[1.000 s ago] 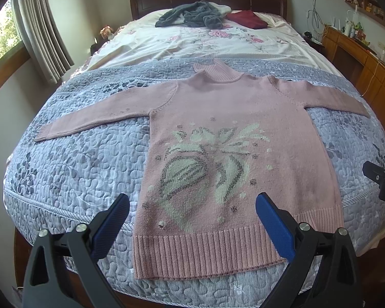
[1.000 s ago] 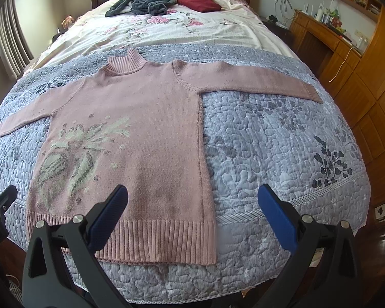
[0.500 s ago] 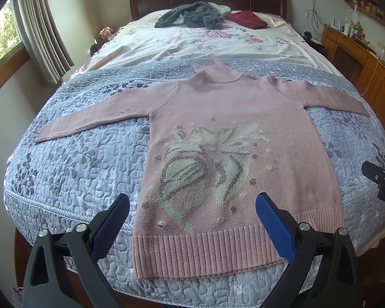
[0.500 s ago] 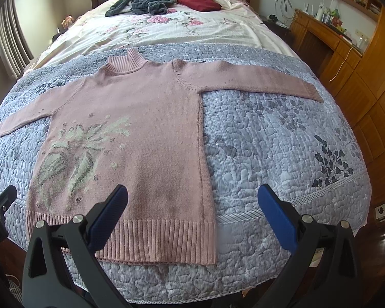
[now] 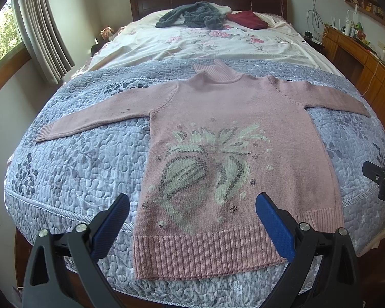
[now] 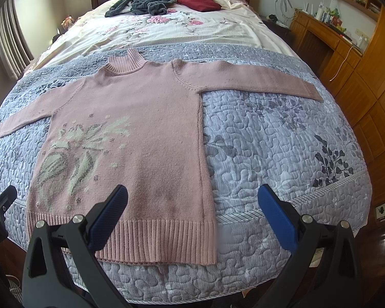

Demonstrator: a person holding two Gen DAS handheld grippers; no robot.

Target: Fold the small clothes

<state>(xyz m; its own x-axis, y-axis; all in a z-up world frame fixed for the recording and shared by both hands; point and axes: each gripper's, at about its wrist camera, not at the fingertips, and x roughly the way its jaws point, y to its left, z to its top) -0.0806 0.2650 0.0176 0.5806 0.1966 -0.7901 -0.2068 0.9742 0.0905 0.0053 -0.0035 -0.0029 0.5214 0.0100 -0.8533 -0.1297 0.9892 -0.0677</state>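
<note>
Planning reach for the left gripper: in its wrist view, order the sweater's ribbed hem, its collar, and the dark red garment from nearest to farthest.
1. Ribbed hem, just ahead of the left gripper.
2. Collar, mid-bed.
3. Dark red garment, by the headboard, right.

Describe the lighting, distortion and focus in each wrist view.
Left wrist view: daylight enters from the window, strong fisheye bends the bed edge, and the pink sweater looks sharp. Right wrist view: even light, the same barrel curve with dark corners, and a small blurred patch on the quilt by the hem.
</note>
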